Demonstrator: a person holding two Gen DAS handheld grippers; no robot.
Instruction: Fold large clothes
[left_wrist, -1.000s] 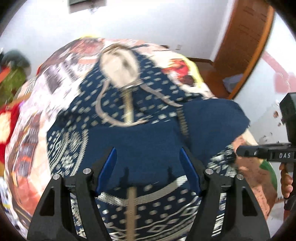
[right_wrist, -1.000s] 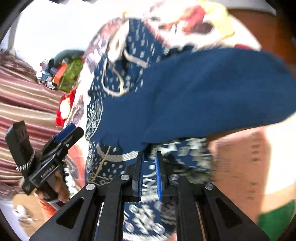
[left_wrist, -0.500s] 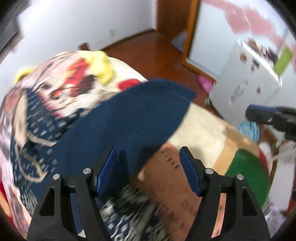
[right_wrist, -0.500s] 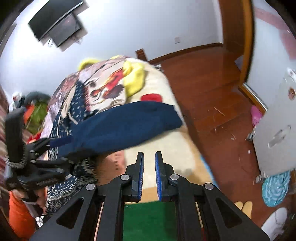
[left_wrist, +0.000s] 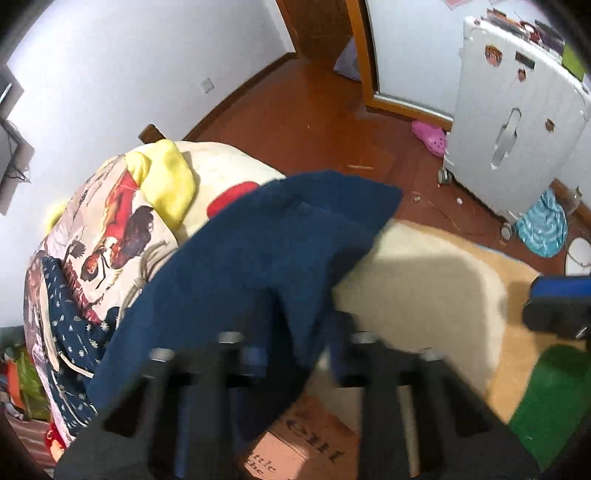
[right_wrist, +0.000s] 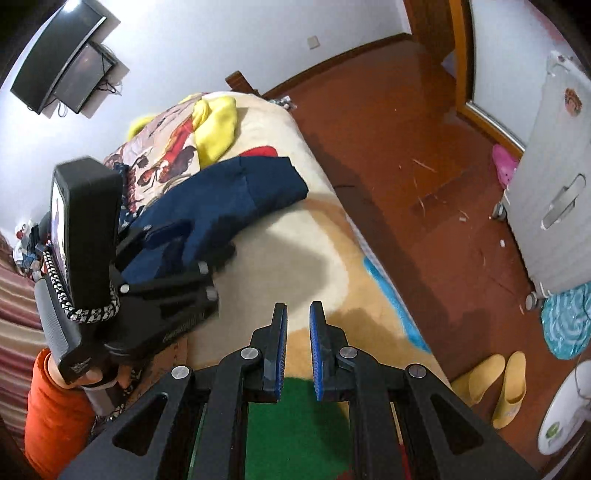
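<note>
The navy garment (left_wrist: 273, 258) lay stretched across the bed (right_wrist: 295, 236), its plain blue fold running away from your left tongs (left_wrist: 295, 354) toward the far edge, with the patterned part trailing off to their left. Your left tongs had just been closing, and the blue cloth sat bunched between the blurred fingers, so you had it pinched there. Your right tongs (right_wrist: 297, 354) were drawn in narrow, nothing between the blue pads (right_wrist: 317, 354), hanging above the cream and green blanket, just right of the left tool. In the right view, your left hand (right_wrist: 88, 376) in its orange sleeve (right_wrist: 55, 417) gripped the handle at lower left. Beyond the garment lay a yellow cloth (right_wrist: 216, 125) on the printed quilt (left_wrist: 110, 221). Off to the right of your tongs stood a white suitcase (left_wrist: 517, 110) on the red-brown floor (right_wrist: 406, 147), with yellow slippers (right_wrist: 495, 384) nearer you.
</note>
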